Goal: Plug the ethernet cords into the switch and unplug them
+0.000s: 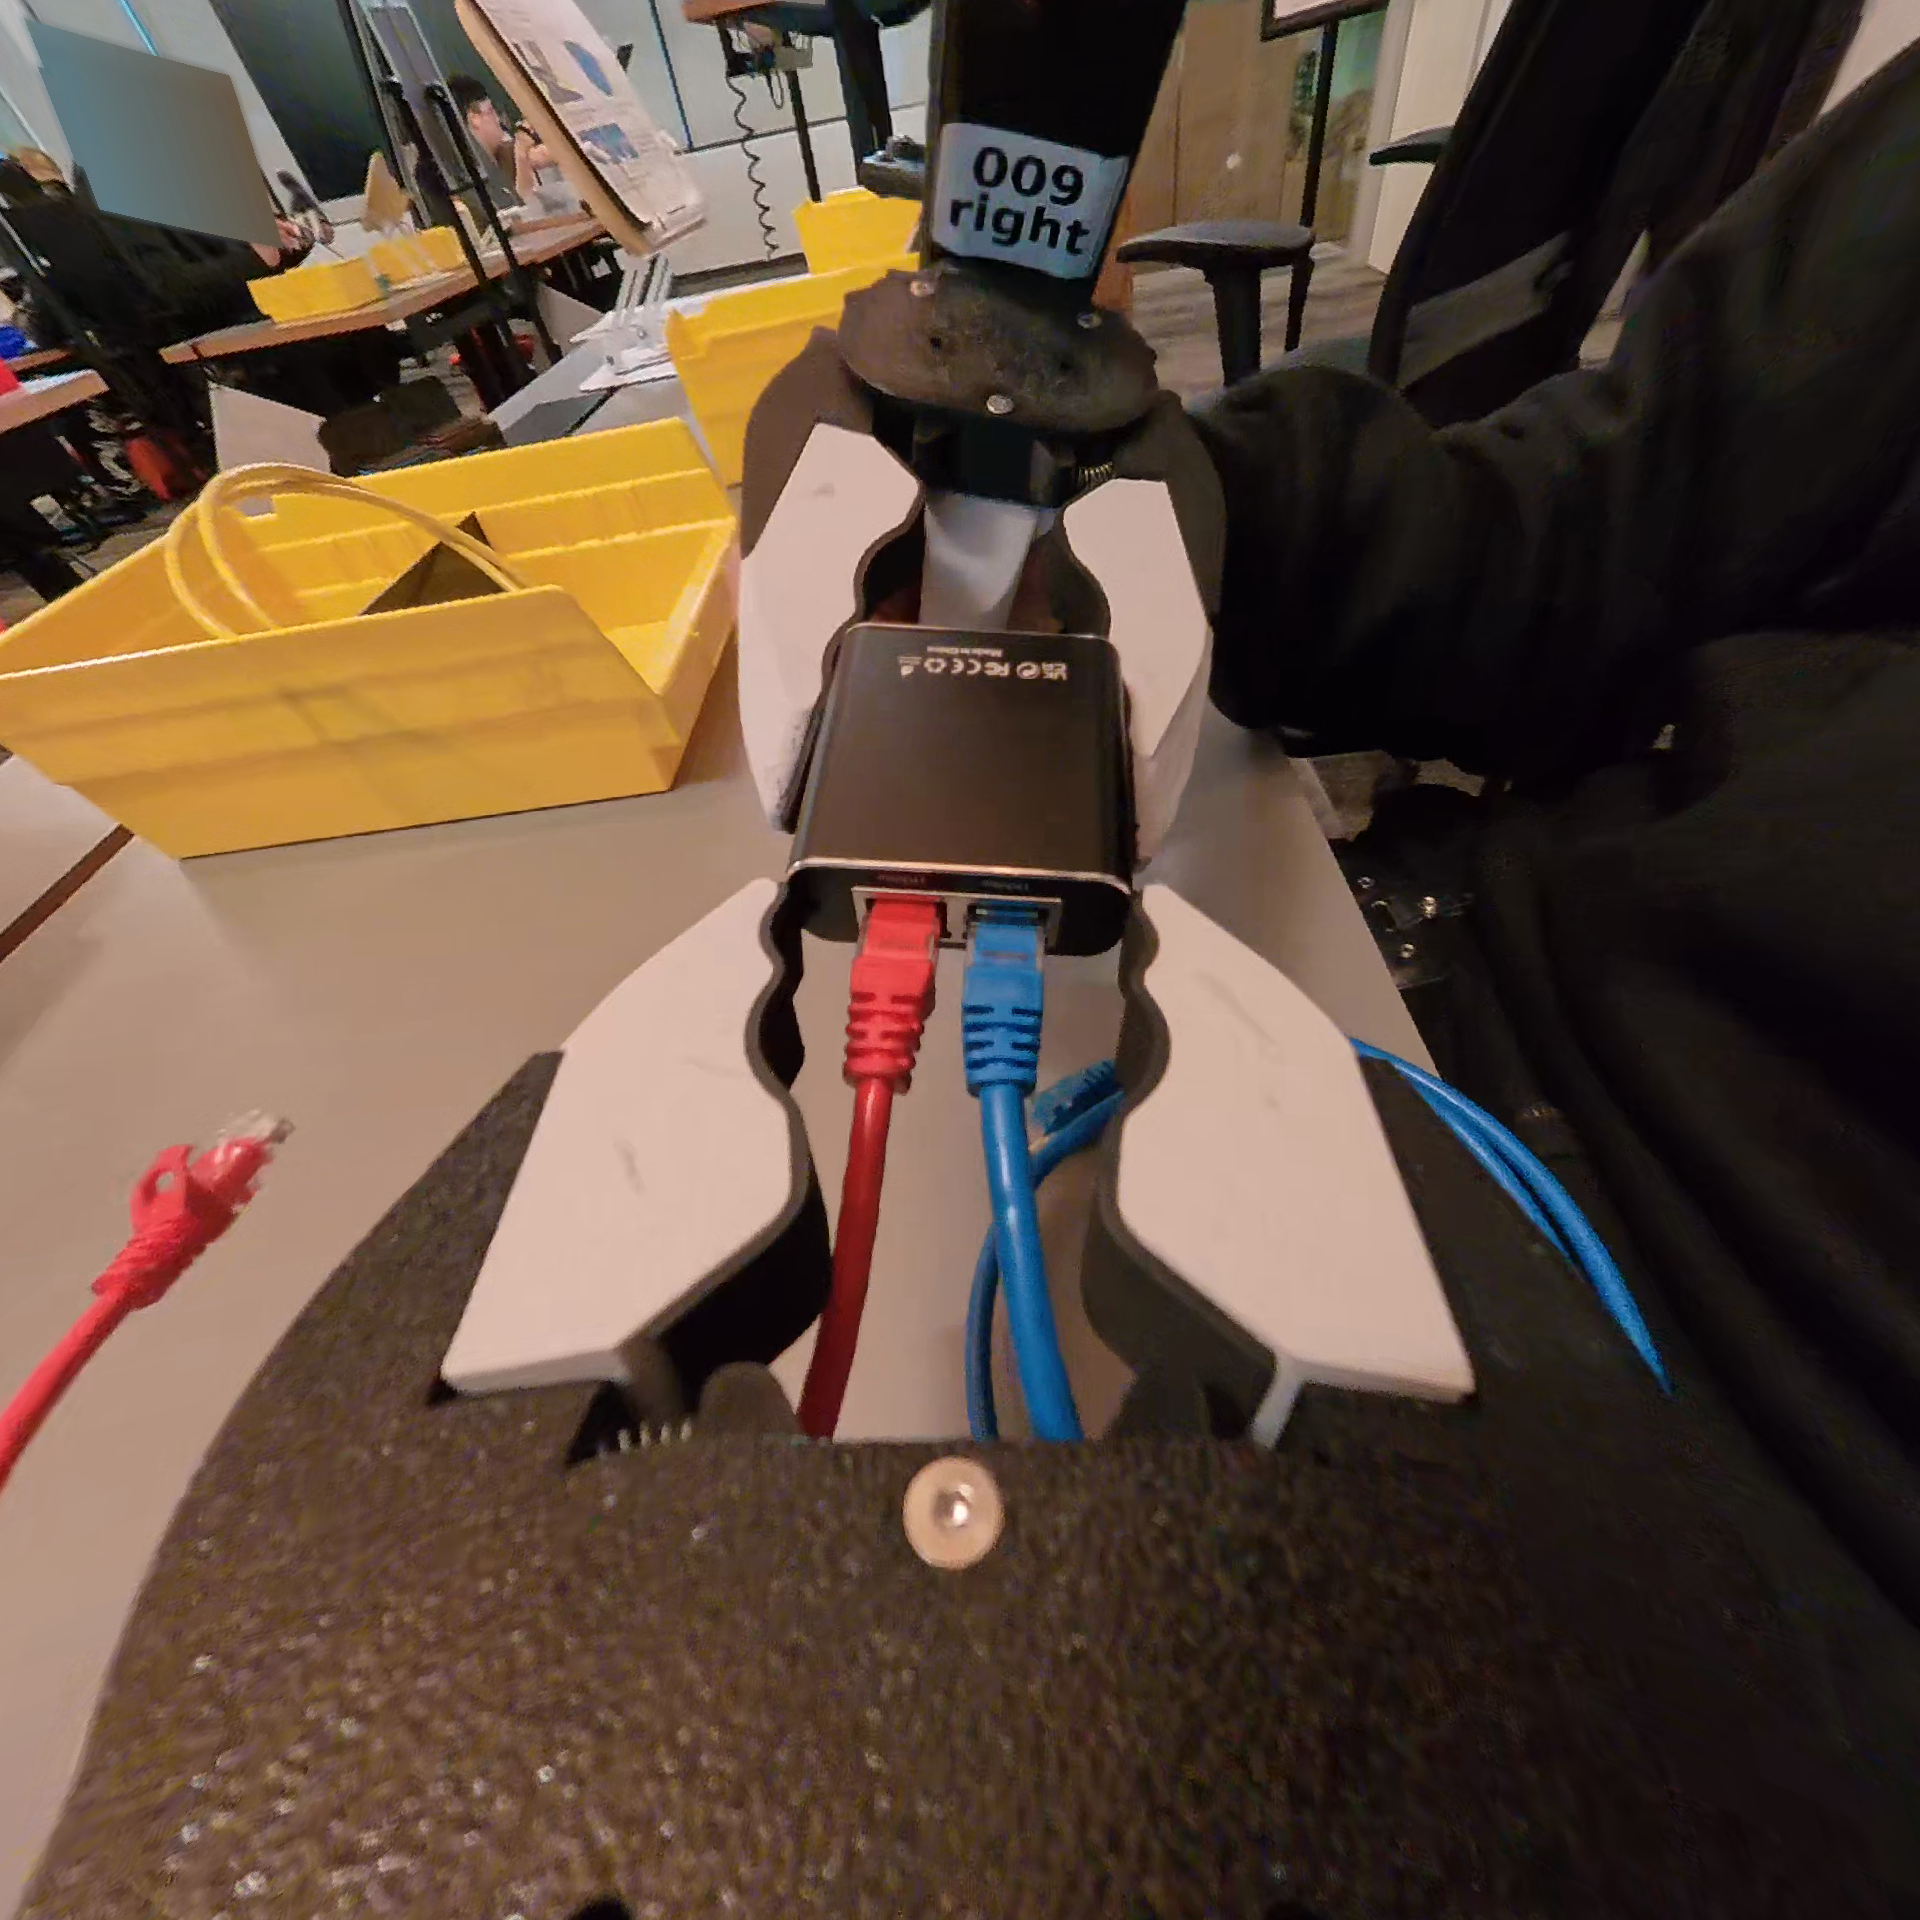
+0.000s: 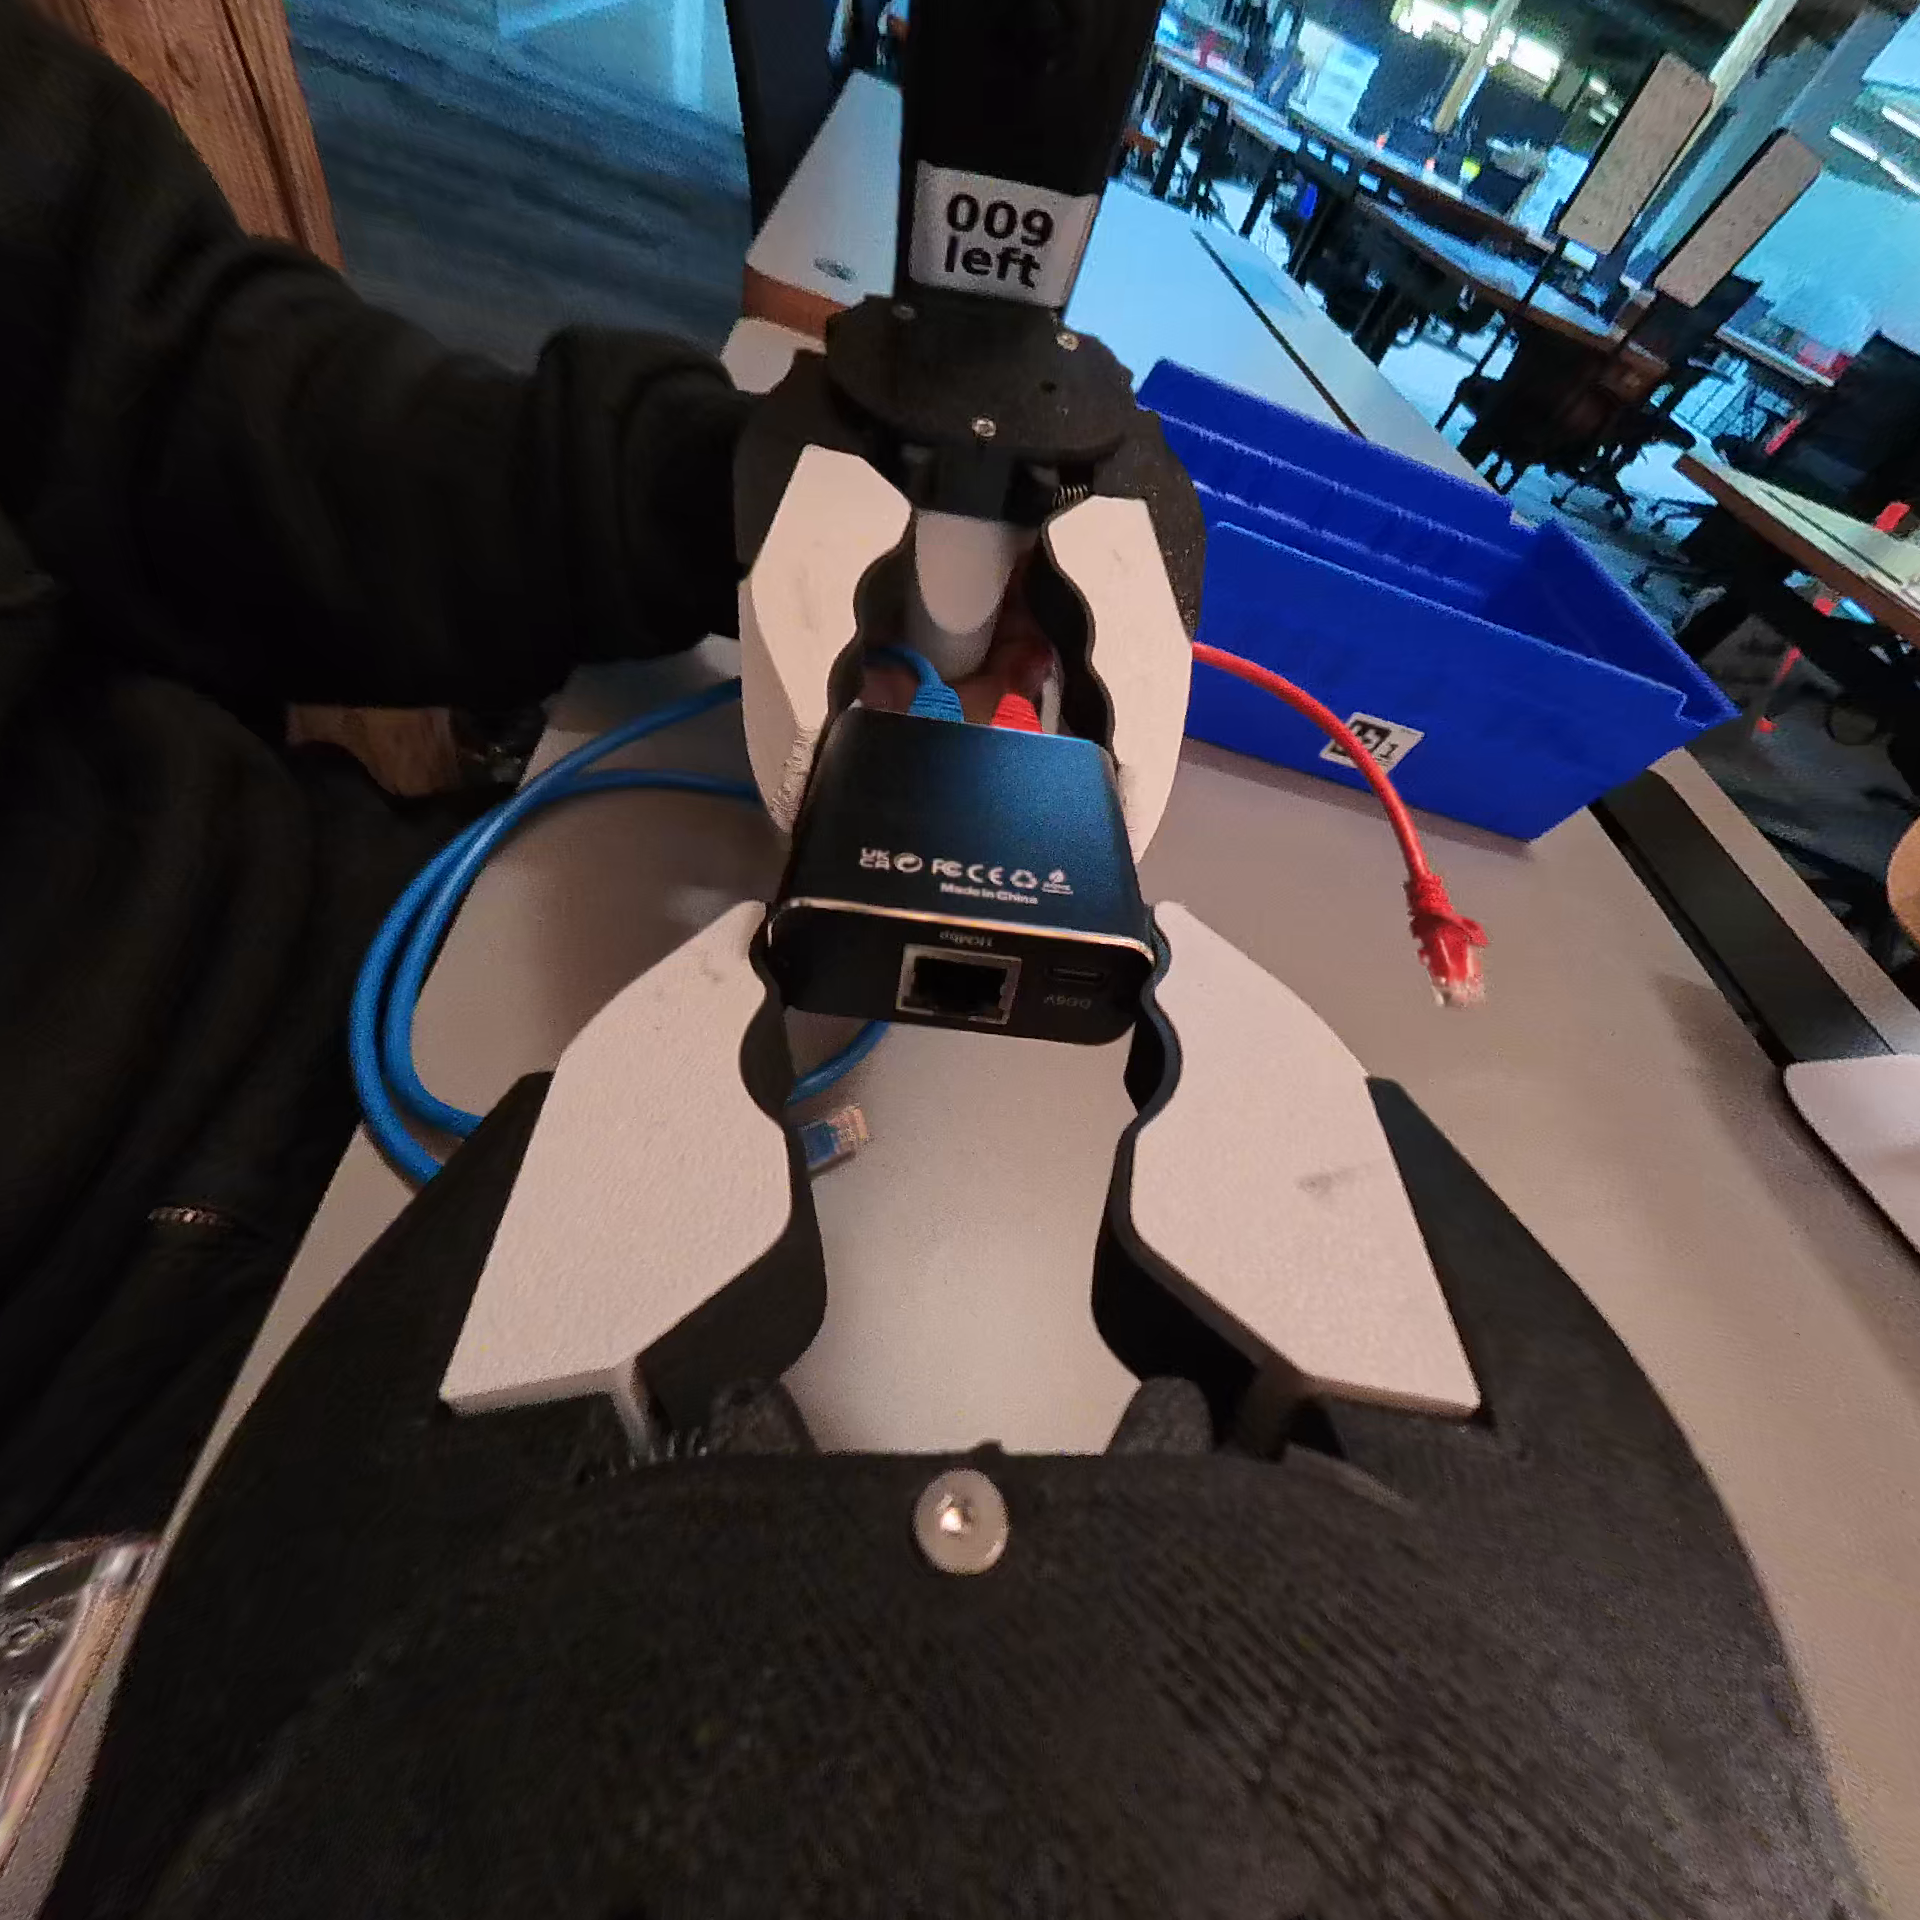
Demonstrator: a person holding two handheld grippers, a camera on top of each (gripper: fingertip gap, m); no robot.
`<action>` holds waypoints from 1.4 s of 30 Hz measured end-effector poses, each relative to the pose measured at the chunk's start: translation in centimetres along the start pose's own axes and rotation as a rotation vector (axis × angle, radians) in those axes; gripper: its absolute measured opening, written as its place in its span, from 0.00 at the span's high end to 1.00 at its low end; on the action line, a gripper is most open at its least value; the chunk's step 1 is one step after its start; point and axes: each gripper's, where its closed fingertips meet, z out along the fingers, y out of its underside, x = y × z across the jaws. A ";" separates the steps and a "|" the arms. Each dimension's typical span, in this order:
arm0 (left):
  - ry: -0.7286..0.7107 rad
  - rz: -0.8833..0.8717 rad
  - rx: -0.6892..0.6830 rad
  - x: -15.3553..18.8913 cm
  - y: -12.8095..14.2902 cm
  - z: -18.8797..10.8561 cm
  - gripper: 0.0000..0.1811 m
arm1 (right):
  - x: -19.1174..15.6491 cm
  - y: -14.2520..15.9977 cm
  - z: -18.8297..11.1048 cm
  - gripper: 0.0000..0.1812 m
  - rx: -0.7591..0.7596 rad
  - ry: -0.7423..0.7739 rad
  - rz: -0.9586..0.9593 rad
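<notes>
Left gripper (image 1: 956, 914) was clamped on the port end of the black switch (image 1: 961, 769); right gripper (image 2: 961, 966) was clamped on its opposite end, switch held between both above the table (image 1: 416, 987). Red cord (image 1: 883, 1018) and blue cord (image 1: 1003, 1029) sat plugged side by side between the left fingers. The single port facing the right gripper was empty. Judged step: both plugged in, unplugging due. Next move would need one gripper to release, then pinch a plug's latch and pull straight out.
</notes>
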 end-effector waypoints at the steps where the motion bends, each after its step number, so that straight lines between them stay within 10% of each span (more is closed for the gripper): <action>1: 0.003 0.008 -0.009 0.0 0.1 0.0 0.68 | -0.3 -0.1 0.1 0.64 0.015 -0.009 0.000; 10: -0.084 0.082 -0.020 -1.3 0.6 -0.4 0.69 | 0.8 -0.1 0.9 0.64 0.008 0.099 -0.022; 15: -0.485 0.171 -0.024 -6.4 -0.9 -3.1 0.52 | 3.7 -1.2 0.1 0.64 0.068 0.355 -0.094; 19: -0.712 0.117 0.128 -7.6 -4.7 -6.1 0.67 | 6.3 -2.3 -1.9 0.65 0.087 0.618 -0.188; 23: -0.475 -0.574 0.259 -6.6 -3.5 -2.9 0.68 | 7.1 -3.3 -3.2 0.65 0.098 0.759 -0.287; 25: -0.188 -0.936 0.304 -4.9 -2.3 0.1 0.54 | 6.5 -3.6 -2.9 0.65 0.110 0.725 -0.309; 29: 0.450 -1.442 0.759 -3.7 -4.3 1.3 0.68 | 5.0 -4.6 -2.3 0.65 0.108 0.643 -0.413; 34: 0.648 -1.543 0.923 -2.9 -4.5 2.7 0.84 | 4.2 -6.3 -3.1 0.66 0.199 0.625 -0.438; 42: 0.700 -1.552 0.902 -1.9 -5.8 3.8 0.77 | 3.5 -7.1 -3.7 0.66 0.234 0.612 -0.488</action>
